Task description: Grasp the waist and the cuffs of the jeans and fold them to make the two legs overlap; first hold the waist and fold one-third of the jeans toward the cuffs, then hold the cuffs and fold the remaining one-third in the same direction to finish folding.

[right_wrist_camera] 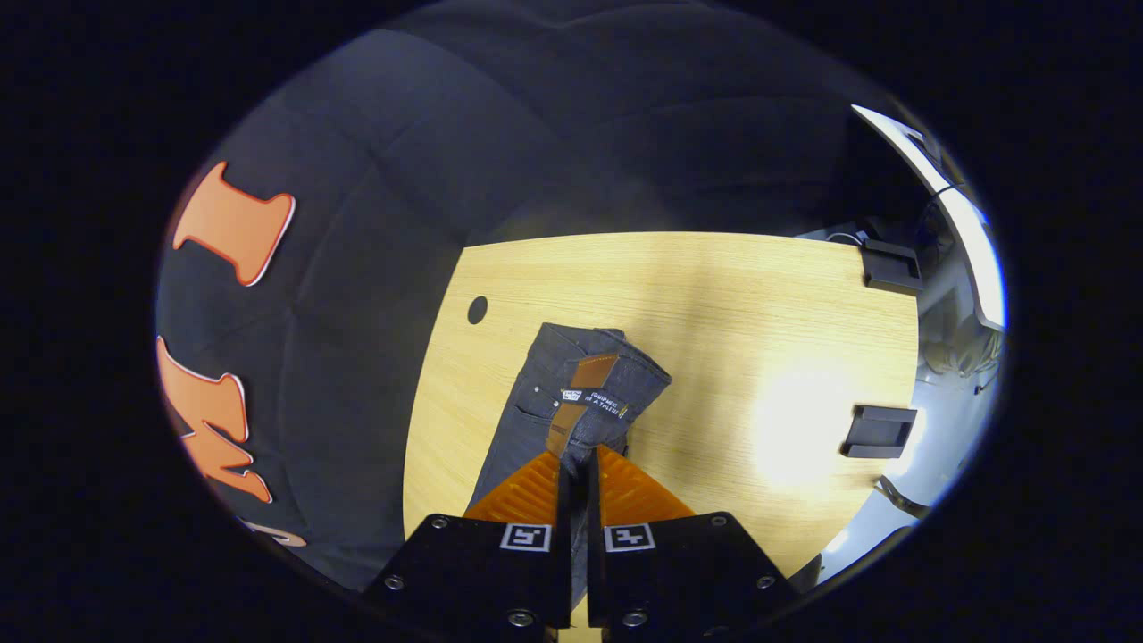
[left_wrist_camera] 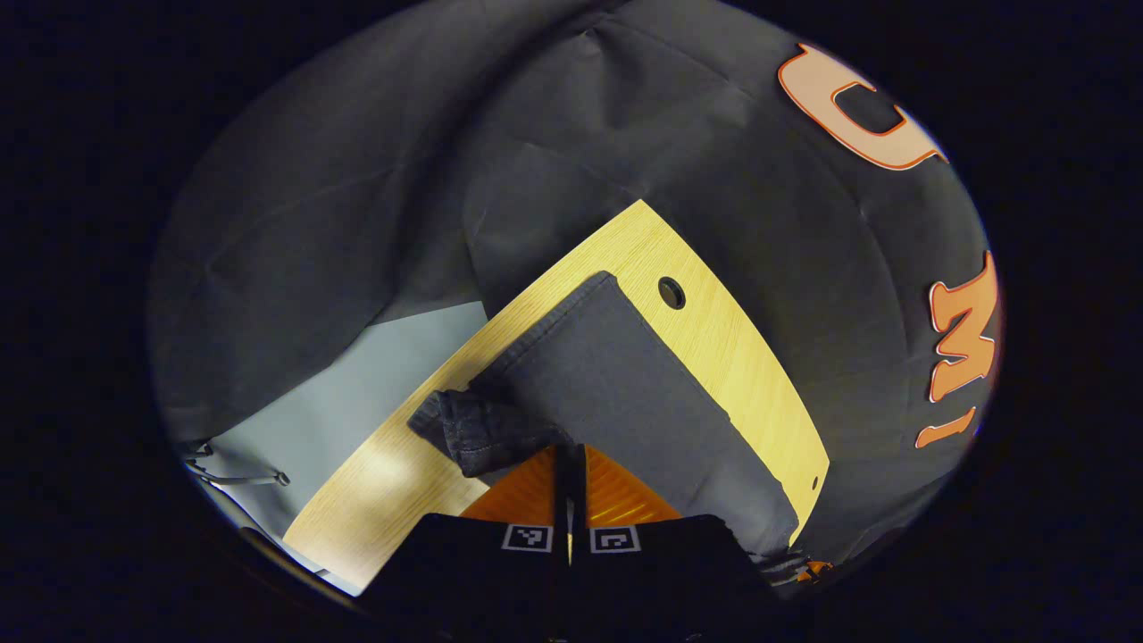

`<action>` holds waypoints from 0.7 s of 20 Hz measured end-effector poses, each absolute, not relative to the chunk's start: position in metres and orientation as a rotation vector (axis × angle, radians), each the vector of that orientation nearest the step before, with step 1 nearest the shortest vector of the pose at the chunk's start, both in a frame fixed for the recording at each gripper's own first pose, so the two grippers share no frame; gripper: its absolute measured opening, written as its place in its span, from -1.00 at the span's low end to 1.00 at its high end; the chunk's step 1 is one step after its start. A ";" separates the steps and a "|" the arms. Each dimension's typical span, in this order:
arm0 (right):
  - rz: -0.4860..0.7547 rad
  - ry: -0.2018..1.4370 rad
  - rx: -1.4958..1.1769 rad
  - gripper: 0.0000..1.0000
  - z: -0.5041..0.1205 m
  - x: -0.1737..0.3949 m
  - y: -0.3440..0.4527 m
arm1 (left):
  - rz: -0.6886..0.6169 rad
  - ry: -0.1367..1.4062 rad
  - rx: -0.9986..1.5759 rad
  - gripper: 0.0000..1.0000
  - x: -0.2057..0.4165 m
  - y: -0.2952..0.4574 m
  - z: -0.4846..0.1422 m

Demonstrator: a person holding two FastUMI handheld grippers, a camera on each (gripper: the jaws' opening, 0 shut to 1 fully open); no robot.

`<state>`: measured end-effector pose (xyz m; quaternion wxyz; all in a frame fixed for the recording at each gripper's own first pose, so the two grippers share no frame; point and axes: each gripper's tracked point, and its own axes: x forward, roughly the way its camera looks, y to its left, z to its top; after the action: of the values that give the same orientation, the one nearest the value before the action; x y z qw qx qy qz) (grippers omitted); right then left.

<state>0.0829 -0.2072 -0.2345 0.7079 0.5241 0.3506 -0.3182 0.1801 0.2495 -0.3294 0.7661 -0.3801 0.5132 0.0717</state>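
One jeans [left_wrist_camera: 616, 384], two claws [left_wrist_camera: 570, 464] [right_wrist_camera: 579, 469]

Colours: dark jeans on light wood.
Jeans [right_wrist_camera: 571, 393] dark charcoal denim, tan waist patch [right_wrist_camera: 580, 393]; table [right_wrist_camera: 714, 295] pale yellow woodgrain; booth wall [left_wrist_camera: 357, 223] black cloth; floor [left_wrist_camera: 357, 393] pale grey.

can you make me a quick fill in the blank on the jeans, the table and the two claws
1. The jeans lie on a ____ table.
2. In the right gripper view, the right claw is shut on the ____.
3. The table has a small round ____ near the jeans.
4. In the left gripper view, the left claw is ____ on the jeans.

Missing words: wooden; jeans; hole; shut
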 end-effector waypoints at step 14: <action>-0.666 0.997 1.168 -0.75 -0.296 0.185 -0.215 | 0.231 1.187 -0.629 -0.99 0.266 0.227 -0.367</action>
<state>0.1852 -0.2145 -0.2957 0.6698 0.5181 0.4424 -0.2953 0.2663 0.2268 -0.3665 0.7767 -0.2906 0.5486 0.1067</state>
